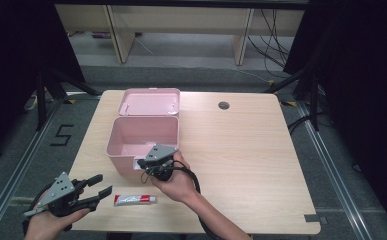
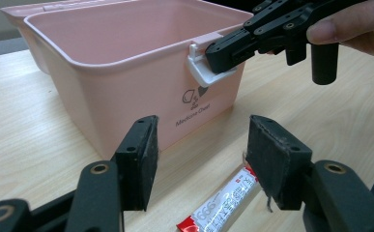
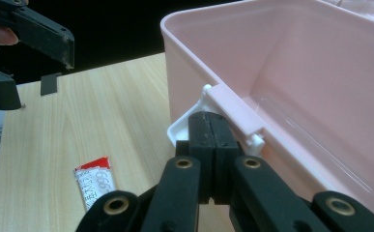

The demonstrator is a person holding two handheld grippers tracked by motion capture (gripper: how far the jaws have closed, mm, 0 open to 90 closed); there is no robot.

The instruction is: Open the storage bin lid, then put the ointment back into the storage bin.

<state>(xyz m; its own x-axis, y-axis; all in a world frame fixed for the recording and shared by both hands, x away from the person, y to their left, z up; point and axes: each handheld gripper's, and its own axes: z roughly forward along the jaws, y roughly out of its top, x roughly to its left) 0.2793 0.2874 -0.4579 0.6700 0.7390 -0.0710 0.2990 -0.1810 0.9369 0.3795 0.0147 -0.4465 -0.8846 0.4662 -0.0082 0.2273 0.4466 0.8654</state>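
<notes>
The tube [image 1: 135, 200] lies flat on the table [image 1: 241, 150] near its near edge, just in front of the open pink box [image 1: 142, 142], whose lid [image 1: 150, 102] is folded back on the far side. To pick it up cleanly, I'd bring the left gripper [image 2: 201, 162] down square over the tube's middle and close across its narrow width, not its crimped end. Its fingers [image 2: 138, 159] stand wide apart, holding nothing, with the tube below and between them. The right gripper [image 3: 212, 145] has its fingers pressed together at the box's white latch [image 3: 187, 126], steadying the box by its near rim.
</notes>
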